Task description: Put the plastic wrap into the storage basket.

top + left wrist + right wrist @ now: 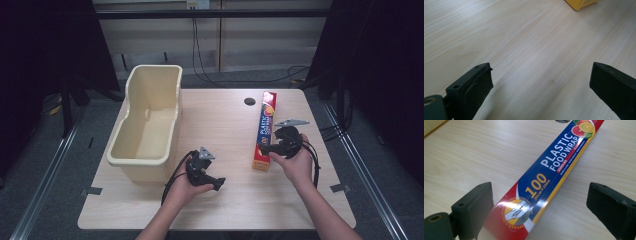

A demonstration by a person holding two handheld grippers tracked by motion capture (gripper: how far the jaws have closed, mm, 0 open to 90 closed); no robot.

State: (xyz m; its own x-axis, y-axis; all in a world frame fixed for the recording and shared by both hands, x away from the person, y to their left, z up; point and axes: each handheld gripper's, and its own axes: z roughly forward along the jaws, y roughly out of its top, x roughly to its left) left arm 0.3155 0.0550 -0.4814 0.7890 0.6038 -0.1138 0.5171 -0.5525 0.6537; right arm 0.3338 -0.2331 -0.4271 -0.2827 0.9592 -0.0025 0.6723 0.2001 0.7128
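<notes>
Lining up right gripper (539,202), fingers spread astride the plastic food wrap box (554,170); next, squeeze. Left gripper (541,85) spread, idle.

We see the table (230,120) evenly lit from above, its pale wood bright against near-black surroundings at both sides, with only soft, short shadows under the tub (147,125) and the hands. In the right gripper view, glare whitens the near end of the box (544,182), whose print stays sharp. In the left gripper view, the wood grain turns soft toward the far edge, and we find the close black jaws slightly blurred.
</notes>
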